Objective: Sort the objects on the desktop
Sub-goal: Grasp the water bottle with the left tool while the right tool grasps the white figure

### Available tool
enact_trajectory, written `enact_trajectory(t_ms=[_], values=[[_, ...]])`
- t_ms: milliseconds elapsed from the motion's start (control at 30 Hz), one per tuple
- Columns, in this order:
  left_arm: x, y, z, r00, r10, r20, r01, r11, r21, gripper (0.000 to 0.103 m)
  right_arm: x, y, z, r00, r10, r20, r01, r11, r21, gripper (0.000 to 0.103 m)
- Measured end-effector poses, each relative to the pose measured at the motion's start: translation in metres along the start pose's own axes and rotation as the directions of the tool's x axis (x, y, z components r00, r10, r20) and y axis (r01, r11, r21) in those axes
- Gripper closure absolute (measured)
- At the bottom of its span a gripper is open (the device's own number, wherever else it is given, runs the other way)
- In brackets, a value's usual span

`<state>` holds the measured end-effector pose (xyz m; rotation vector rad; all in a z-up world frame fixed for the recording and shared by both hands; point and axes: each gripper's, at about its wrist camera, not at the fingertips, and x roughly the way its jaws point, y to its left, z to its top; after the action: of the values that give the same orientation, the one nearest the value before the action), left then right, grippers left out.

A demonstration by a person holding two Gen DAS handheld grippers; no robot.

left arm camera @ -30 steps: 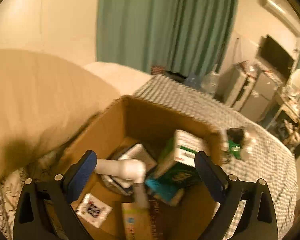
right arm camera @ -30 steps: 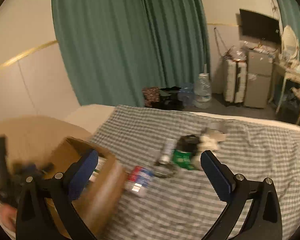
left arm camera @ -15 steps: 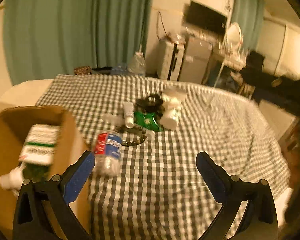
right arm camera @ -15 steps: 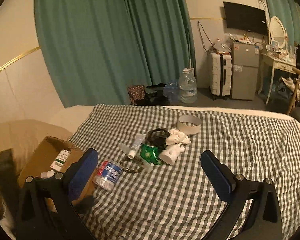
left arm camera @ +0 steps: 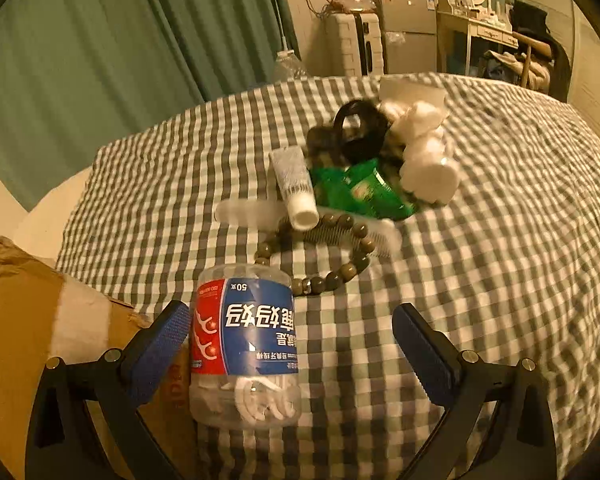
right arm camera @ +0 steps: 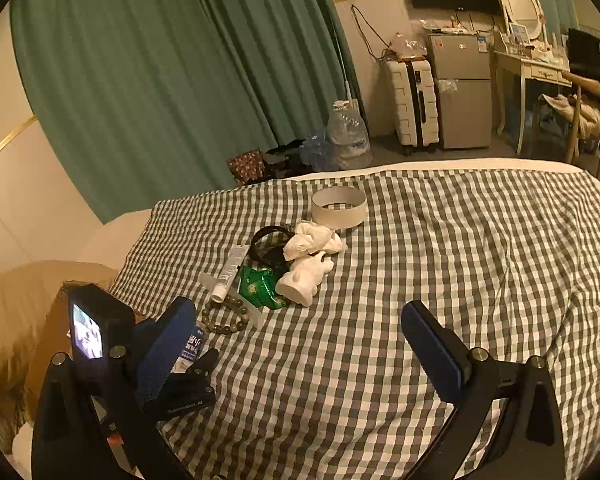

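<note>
A clear floss-pick jar (left arm camera: 245,346) with a red and blue label lies on the checked cloth, between my left gripper's (left arm camera: 290,344) open fingers, nearer the left one. Beyond it lie a bead bracelet (left arm camera: 332,252), a white tube (left arm camera: 294,186), a green packet (left arm camera: 360,192), a black ring (left arm camera: 358,130), crumpled tissue (left arm camera: 414,114) and a white figurine (left arm camera: 430,172). My right gripper (right arm camera: 300,340) is open and empty above the cloth. It sees the same pile: bracelet (right arm camera: 224,314), tube (right arm camera: 230,272), packet (right arm camera: 260,288), figurine (right arm camera: 304,278), and a tape roll (right arm camera: 339,207).
A cardboard box (left arm camera: 24,344) stands at the left edge of the bed; its corner shows in the right wrist view (right arm camera: 50,332). The left gripper's body and screen (right arm camera: 96,332) sit at the right view's lower left. Curtains, a suitcase (right arm camera: 414,104) and a fridge stand behind.
My left gripper swung from over the box to the cloth and closed in on the floss-pick jar. My right gripper steadied, facing the pile.
</note>
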<state>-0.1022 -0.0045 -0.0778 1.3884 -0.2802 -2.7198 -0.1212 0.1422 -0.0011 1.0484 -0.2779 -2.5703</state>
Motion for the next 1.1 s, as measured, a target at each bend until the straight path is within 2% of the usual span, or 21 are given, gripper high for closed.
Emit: enact_trajectory(t_ms=[200, 267, 333, 400, 533, 600, 700, 733, 767, 800, 833, 867, 900, 933, 1000, 1100], values=[[0.004, 0.009, 0.003, 0.998, -0.066, 0.011, 0.066, 0.994, -0.089, 0.002, 0.038, 0.007, 0.002, 0.998, -0.068, -0.013, 0.066, 0.992, -0.104, 0.000], [0.000, 0.014, 0.003, 0.999, -0.051, 0.015, 0.052, 0.990, -0.128, 0.018, 0.060, 0.010, 0.001, 0.995, -0.091, -0.031, 0.086, 0.987, -0.139, 0.000], [-0.003, 0.022, 0.002, 0.999, -0.048, 0.016, 0.050, 0.982, -0.183, 0.024, 0.081, 0.011, 0.000, 0.995, -0.087, -0.053, 0.078, 0.985, -0.152, 0.000], [0.002, 0.025, 0.004, 0.998, -0.058, -0.003, 0.056, 0.975, -0.214, 0.023, 0.099, 0.012, 0.000, 0.994, -0.090, -0.067, 0.079, 0.984, -0.157, 0.000], [0.017, 0.012, -0.002, 0.998, 0.059, -0.028, -0.062, 0.993, -0.101, 0.016, 0.138, 0.015, 0.001, 0.989, -0.114, -0.091, 0.100, 0.983, -0.153, 0.000], [0.024, 0.005, -0.005, 0.996, 0.090, -0.028, -0.091, 0.994, -0.059, 0.013, 0.153, 0.014, 0.005, 0.990, -0.095, -0.108, 0.084, 0.991, -0.107, 0.000], [0.035, -0.005, -0.006, 0.993, 0.112, -0.046, -0.114, 0.993, -0.023, 0.003, 0.179, 0.009, 0.009, 0.978, -0.138, -0.154, 0.132, 0.990, -0.048, 0.000], [0.038, -0.008, -0.006, 0.992, 0.116, -0.046, -0.117, 0.993, -0.020, 0.001, 0.190, 0.003, 0.009, 0.969, -0.160, -0.190, 0.158, 0.987, -0.026, 0.000], [0.039, -0.009, -0.006, 0.992, 0.118, -0.043, -0.119, 0.993, -0.024, 0.000, 0.197, -0.002, 0.008, 0.964, -0.159, -0.215, 0.162, 0.987, -0.002, 0.002], [0.040, -0.009, -0.006, 0.992, 0.116, -0.043, -0.117, 0.992, -0.035, 0.000, 0.202, -0.008, 0.006, 0.960, -0.144, -0.240, 0.155, 0.988, 0.025, 0.014], [0.041, -0.008, -0.006, 0.993, 0.105, -0.046, -0.108, 0.993, -0.054, 0.000, 0.207, -0.014, 0.002, 0.956, -0.122, -0.266, 0.138, 0.989, 0.042, 0.022], [0.042, -0.008, -0.005, 0.994, 0.093, -0.050, -0.096, 0.993, -0.070, 0.000, 0.206, -0.015, -0.001, 0.952, -0.155, -0.265, 0.163, 0.987, 0.007, 0.040], [0.043, -0.006, -0.004, 0.996, 0.076, -0.057, -0.081, 0.993, -0.087, 0.000, 0.202, -0.014, -0.003, 0.950, -0.189, -0.250, 0.184, 0.982, -0.043, 0.051], [0.043, -0.004, -0.003, 0.997, 0.050, -0.059, -0.056, 0.992, -0.109, 0.000, 0.196, -0.013, -0.005, 0.952, -0.180, -0.247, 0.159, 0.982, -0.104, 0.051], [0.044, 0.003, -0.006, 0.998, -0.028, -0.054, 0.018, 0.984, -0.177, 0.000, 0.186, -0.014, -0.010, 0.953, -0.162, -0.256, 0.126, 0.980, -0.152, 0.052], [0.052, 0.017, -0.014, 0.987, -0.136, -0.085, 0.105, 0.947, -0.303, 0.000, 0.160, -0.024, -0.015, 0.954, -0.163, -0.252, 0.126, 0.980, -0.156, 0.052]])
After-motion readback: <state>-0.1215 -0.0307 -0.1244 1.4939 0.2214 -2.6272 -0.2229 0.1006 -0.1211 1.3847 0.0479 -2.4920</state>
